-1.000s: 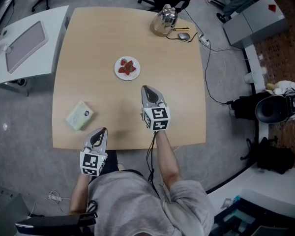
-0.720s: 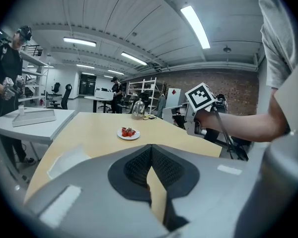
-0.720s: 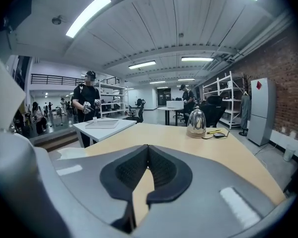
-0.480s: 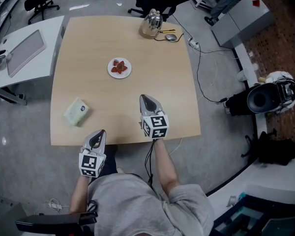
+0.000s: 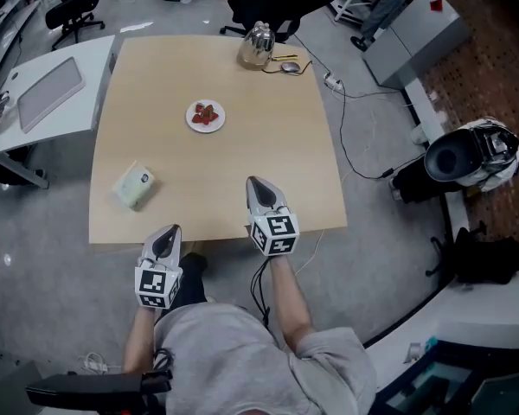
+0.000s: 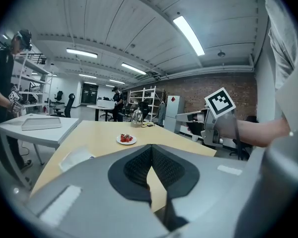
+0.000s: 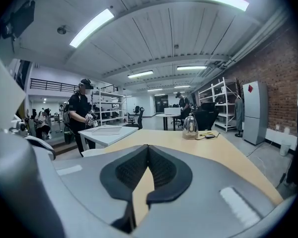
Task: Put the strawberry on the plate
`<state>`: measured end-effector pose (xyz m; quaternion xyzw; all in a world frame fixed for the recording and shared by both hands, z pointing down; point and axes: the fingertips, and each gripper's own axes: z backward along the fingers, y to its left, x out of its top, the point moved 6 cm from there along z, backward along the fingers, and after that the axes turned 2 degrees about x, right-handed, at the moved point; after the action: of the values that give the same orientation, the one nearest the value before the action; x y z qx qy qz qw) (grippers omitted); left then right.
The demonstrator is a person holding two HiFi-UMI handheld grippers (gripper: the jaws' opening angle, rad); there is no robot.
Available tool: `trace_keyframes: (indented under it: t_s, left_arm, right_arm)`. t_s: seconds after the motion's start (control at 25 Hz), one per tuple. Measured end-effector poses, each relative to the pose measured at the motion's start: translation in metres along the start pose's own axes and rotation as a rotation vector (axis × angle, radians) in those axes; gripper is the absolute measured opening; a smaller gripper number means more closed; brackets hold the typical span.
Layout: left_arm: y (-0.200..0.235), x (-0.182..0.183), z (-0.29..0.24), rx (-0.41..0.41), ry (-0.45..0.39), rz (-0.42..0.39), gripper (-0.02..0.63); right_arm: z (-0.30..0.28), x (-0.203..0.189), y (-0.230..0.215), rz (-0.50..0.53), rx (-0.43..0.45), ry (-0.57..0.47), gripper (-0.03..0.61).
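Observation:
Red strawberries [image 5: 205, 114] lie on a small white plate [image 5: 193, 124] toward the far middle of the wooden table [image 5: 268, 137]. The left gripper view shows the same plate [image 6: 126, 142] far ahead with the strawberries [image 6: 125, 138] on it. My right gripper [image 5: 253, 182] hangs over the table's near edge, jaws shut and empty. My left gripper [image 5: 168, 233] sits just off the near edge at the left, also shut with nothing in it. In their own views, the left gripper [image 6: 151, 148] and the right gripper [image 7: 147, 148] both have their pads pressed together.
A pale green packet [image 5: 134, 184] lies near the table's left front. A glass kettle [image 5: 256, 45] and a mouse [image 5: 290, 67] with a cable sit at the far edge. A white side table [image 5: 43, 93] stands to the left. Office chairs stand beyond, a person [image 7: 82, 115] by the shelves.
The head view has pulled back and the table looks smaller and farther. Both grippers have drawn back toward the near edge of the table, staying shut.

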<state>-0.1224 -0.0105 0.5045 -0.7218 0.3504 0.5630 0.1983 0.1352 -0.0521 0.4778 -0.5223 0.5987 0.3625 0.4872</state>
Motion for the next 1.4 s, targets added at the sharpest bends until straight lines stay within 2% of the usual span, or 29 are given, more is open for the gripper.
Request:
trace_keyframes:
  t_s: [0.64,1.12,1.4]
  left_arm:
    - [-0.023,0.008,0.050,0.051,-0.071,-0.005,0.020]
    - [-0.032,0.015,0.066,0.087,-0.109,-0.020,0.020]
    - [-0.037,0.015,0.072,0.090,-0.114,-0.024,0.020]
  right_arm:
    - [0.104,-0.015,0.022,-0.013,-0.002,-0.074,0.006]
    - [0.152,-0.038,0.036,0.003,-0.017,-0.102,0.006]
    - [0.174,-0.044,0.038,-0.027,-0.030,-0.141,0.006]
